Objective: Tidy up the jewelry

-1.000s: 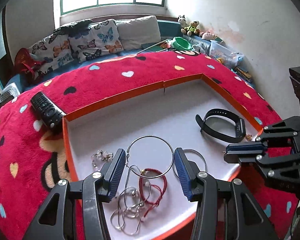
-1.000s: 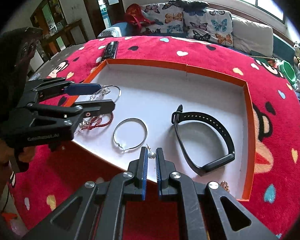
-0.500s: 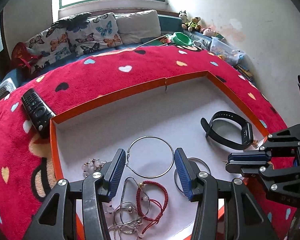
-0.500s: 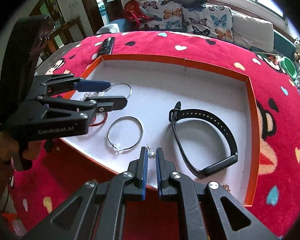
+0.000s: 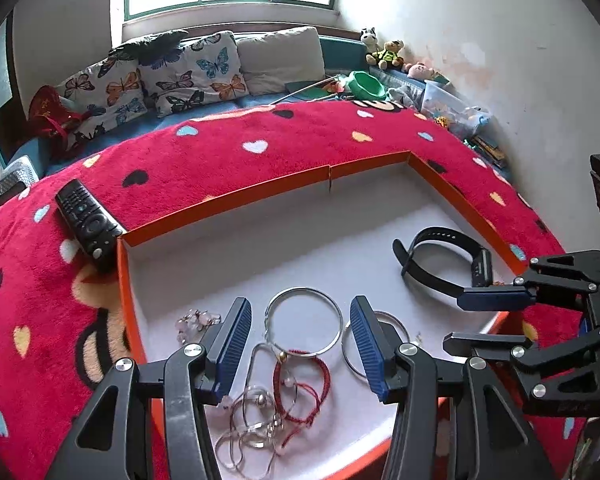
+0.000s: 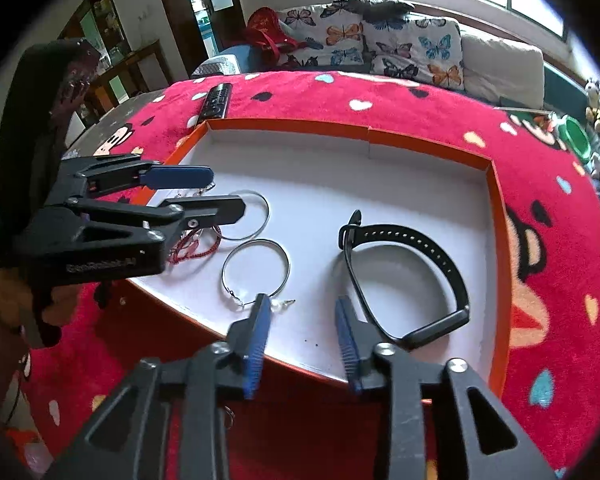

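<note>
Since a second ago the right gripper has parted its blue pads, which were pinched on a small pearl earring; the jaws are opening now and nothing is between them. The earring lies on the white floor of the tray, just beside the gripper's left pad and touching or nearly touching the near edge of a silver hoop; the view is too distorted there to say which. The left gripper stands about half open above the tray's near-left corner, holding nothing.

Nearest in the left wrist view lies a tangle of silver chain with a red cord bracelet touching it. Just beyond, a second silver hoop lies flat, seen between the left gripper's pads. A cluster of pale beads sits near the tray's left wall.

Farther right, a black wristband lies curled on its edge, well apart from the hoops.

The orange-walled tray rests on a red blanket with heart shapes. A black remote control lies on the blanket at the tray's far-left corner. Butterfly-print cushions line the sofa behind.
</note>
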### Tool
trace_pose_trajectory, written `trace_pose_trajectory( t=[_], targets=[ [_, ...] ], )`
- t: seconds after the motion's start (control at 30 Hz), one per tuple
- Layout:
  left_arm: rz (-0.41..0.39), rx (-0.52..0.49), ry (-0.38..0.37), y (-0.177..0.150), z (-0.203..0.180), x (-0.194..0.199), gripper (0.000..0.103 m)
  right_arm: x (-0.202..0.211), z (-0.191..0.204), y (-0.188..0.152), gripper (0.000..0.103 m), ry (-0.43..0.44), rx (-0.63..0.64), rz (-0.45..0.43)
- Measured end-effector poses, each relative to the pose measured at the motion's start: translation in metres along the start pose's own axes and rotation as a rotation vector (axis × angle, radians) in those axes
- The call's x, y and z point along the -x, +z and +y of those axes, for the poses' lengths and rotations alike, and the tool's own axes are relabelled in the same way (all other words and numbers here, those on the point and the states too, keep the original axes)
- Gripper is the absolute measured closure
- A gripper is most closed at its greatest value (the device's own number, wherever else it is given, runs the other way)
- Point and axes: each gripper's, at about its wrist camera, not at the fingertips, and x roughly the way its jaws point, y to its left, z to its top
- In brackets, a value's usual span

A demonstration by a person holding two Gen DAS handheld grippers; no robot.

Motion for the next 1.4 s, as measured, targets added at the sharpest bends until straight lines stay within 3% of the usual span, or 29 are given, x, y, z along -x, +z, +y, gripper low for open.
trace_pose_trajectory(
  t=[0.4, 0.7, 0.9, 1.1, 1.4],
  targets=[
    [-0.070, 0.040, 0.067, -0.039, 0.002, 0.089, 0.048, 0.041, 0.023, -0.020, 0.064, -0.009, 0.059, -0.066],
    [-0.076, 0.047, 0.098, -0.096, 0.002, 0.135, 0.048, 0.033, 0.042, -0.054, 0.065, 0.013, 0.111, -0.005],
    [-0.065, 0.050, 0.088, -0.131, 0.000, 0.140, 0.048, 0.025, 0.045, -0.066, 0.065, 0.032, 0.097, 0.015],
    [-0.028, 0.039, 0.065, -0.151, -0.005, 0.122, 0.048, 0.014, 0.050, -0.070, 0.065, 0.023, 0.097, 0.025],
    [0.012, 0.044, 0.054, -0.151, -0.007, 0.090, 0.048, 0.010, 0.062, -0.071, 0.066, -0.054, 0.157, -0.001]
  ],
)
